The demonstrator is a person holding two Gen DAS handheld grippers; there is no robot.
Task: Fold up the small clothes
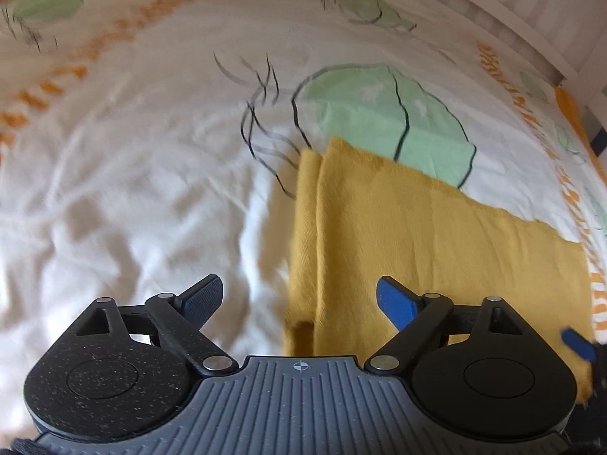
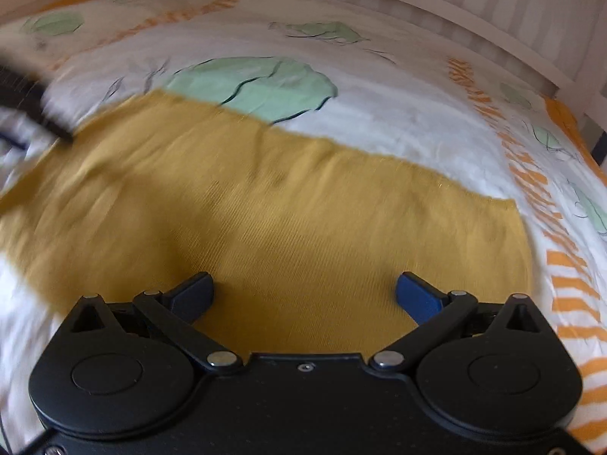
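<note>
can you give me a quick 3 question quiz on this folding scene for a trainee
1. True or false: the left gripper has its jaws shut on the yellow garment.
2. Multiple choice: what does the yellow garment lie on? A) a wooden floor B) a white bedsheet printed with green leaves and orange stripes C) a plastic tray
3. Fill in: in the right wrist view, the right gripper has its jaws ____ above the garment.

Key
1. False: both jaws stand wide apart, holding nothing.
2. B
3. Open
</note>
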